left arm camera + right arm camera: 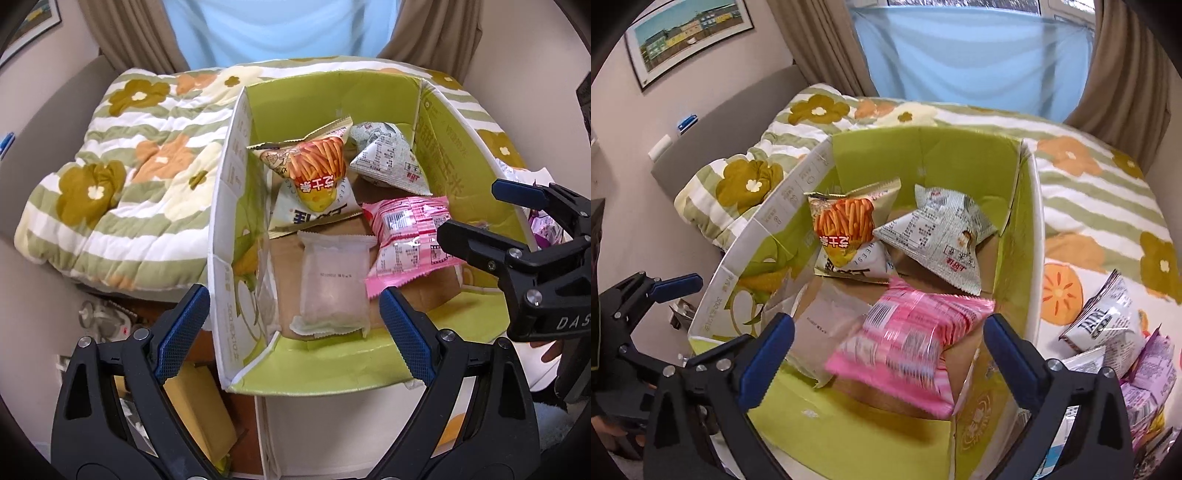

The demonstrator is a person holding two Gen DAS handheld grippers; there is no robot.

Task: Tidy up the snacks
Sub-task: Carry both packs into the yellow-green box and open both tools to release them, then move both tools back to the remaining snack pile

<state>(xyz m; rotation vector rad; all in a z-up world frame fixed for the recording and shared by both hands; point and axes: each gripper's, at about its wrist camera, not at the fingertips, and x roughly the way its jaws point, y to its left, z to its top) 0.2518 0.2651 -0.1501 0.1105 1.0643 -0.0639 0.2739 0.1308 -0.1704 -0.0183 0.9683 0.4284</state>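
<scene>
A green cardboard box [332, 88] [886, 435] stands open on a bed. In it lie a french-fry snack bag [314, 166] [846, 225], a grey-white bag [388, 155] [938, 232], a pink packet [406, 240] [905, 339] and a clear frosted packet [332, 284] [827, 321]. My left gripper [293, 325] is open and empty above the box's near edge. My right gripper [888, 354] is open and empty above the pink packet, which looks blurred. It also shows in the left wrist view [469, 210] at the right.
The flowered quilt [122, 177] [1100, 206] covers the bed around the box. More snack bags [1108, 332] lie on the quilt right of the box. Curtains [960, 55] hang behind. A framed picture [687, 37] is on the left wall.
</scene>
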